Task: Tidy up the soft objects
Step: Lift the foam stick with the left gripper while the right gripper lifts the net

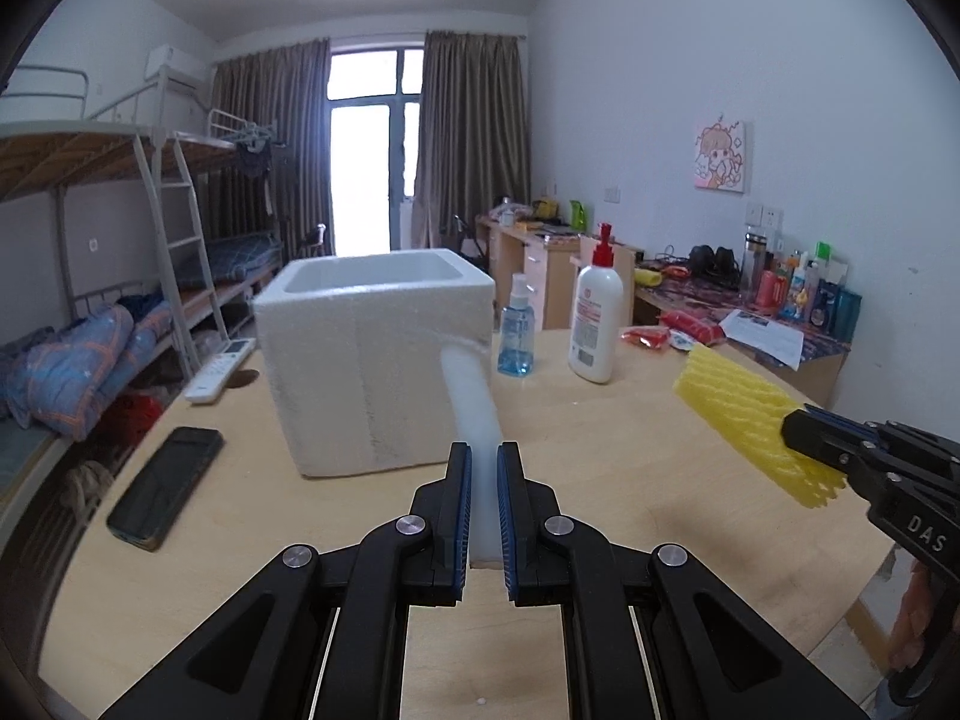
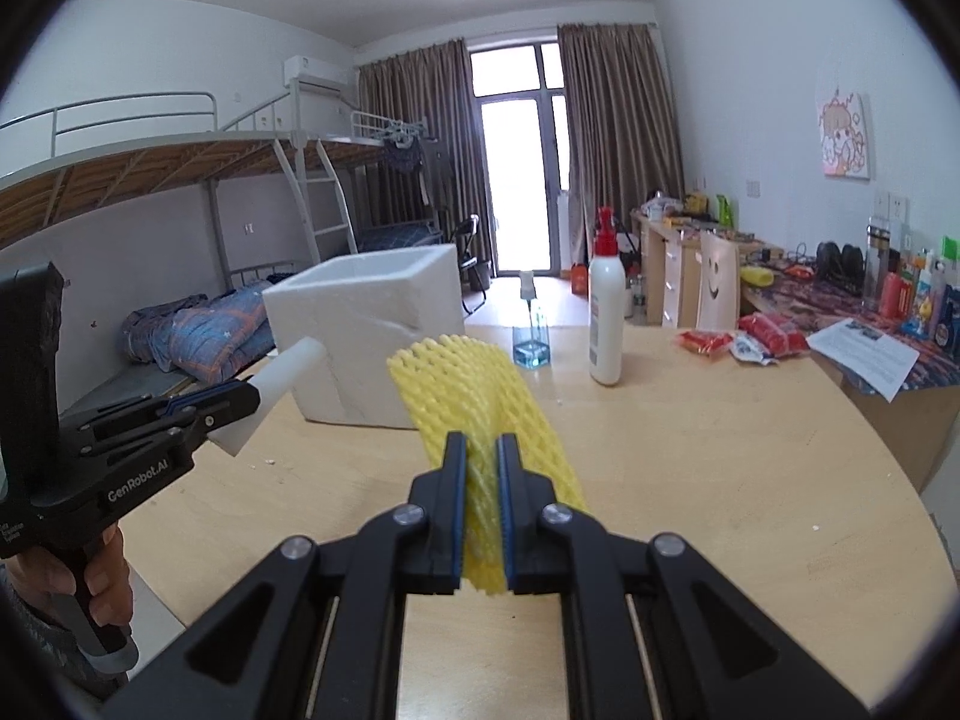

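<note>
The left gripper point(image 1: 483, 516) was clamped on a white foam tube point(image 1: 474, 396), whose far end reached up to the near right corner of the foam box point(image 1: 372, 360). The right gripper point(image 2: 481, 510) was clenched on a yellow foam net point(image 2: 480, 396), held above the table point(image 2: 720, 480) to the right of the box. Both pieces were off the tabletop, near the box but not yet inside it. The step in hand looked like carrying the soft items to the open box. The next move probably called for lifting each piece over the rim and letting go above the cavity, one at a time. A blue bottle point(image 1: 516, 330) and white bottle point(image 1: 597, 318) stood just right of the box.
</note>
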